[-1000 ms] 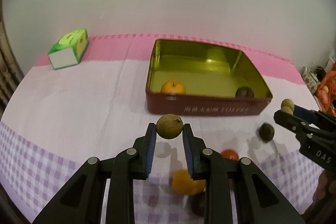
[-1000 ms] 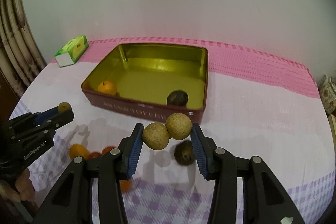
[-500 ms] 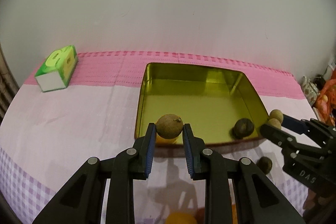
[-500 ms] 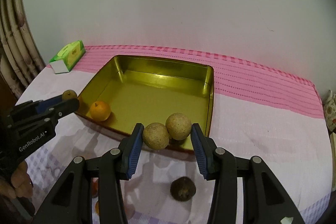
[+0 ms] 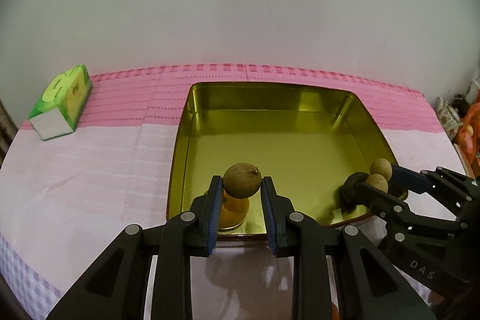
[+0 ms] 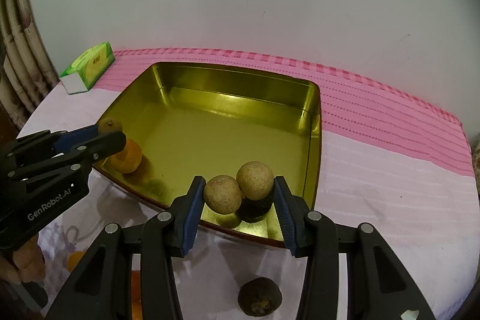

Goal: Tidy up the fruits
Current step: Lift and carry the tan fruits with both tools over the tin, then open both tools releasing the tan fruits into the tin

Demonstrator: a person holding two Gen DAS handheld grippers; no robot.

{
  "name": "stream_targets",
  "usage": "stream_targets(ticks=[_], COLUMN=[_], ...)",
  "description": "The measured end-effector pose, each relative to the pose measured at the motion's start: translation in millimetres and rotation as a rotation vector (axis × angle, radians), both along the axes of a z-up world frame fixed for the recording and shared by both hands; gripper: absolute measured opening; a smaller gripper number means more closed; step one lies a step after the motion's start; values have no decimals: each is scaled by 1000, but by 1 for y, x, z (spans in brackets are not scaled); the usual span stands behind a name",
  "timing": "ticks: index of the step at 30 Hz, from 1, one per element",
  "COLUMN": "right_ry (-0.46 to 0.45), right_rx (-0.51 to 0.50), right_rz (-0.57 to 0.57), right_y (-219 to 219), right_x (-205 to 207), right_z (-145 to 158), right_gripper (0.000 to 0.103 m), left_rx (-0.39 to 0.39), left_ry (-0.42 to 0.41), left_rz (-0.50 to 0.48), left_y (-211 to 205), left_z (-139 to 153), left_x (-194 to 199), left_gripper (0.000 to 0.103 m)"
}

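Above the near edge of the gold tin (image 5: pixel 354 122), the left hand-held gripper (image 5: pixel 241 197) is clamped on one brown round fruit (image 5: pixel 241 184). Beside it, the right hand-held gripper (image 6: pixel 238 192) grips two tan round fruits (image 6: pixel 222 193) pressed side by side between its pads. Inside the tin lie an orange (image 6: pixel 127 158) and a dark fruit (image 5: pixel 352 189). Another dark fruit (image 6: pixel 259 296) rests on the table (image 6: pixel 390 200) outside the tin. A green tissue box (image 5: pixel 61 105) stands well apart at the far left
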State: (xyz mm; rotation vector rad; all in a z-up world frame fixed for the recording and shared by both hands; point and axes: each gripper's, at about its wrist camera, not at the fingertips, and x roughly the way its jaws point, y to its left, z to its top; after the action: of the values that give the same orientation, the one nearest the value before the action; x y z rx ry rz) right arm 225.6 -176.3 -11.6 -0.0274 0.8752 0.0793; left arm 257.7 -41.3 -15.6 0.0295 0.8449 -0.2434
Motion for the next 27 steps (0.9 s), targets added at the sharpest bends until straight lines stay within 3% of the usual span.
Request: stream_targets(ticks=[23,27], right_ry=[24,20], right_rx=[1,-6], right_rz=[-6,-10], right_y=[-3,-3], right_x=[8,8], right_z=[-7,-6], right_gripper=[44,51], left_rx=[49,45], left_ry=[35,37], left_rz=[2,2], left_y=[-6,-6], left_z=[-13,-13], left_x=[9,7], left_gripper=[28,28])
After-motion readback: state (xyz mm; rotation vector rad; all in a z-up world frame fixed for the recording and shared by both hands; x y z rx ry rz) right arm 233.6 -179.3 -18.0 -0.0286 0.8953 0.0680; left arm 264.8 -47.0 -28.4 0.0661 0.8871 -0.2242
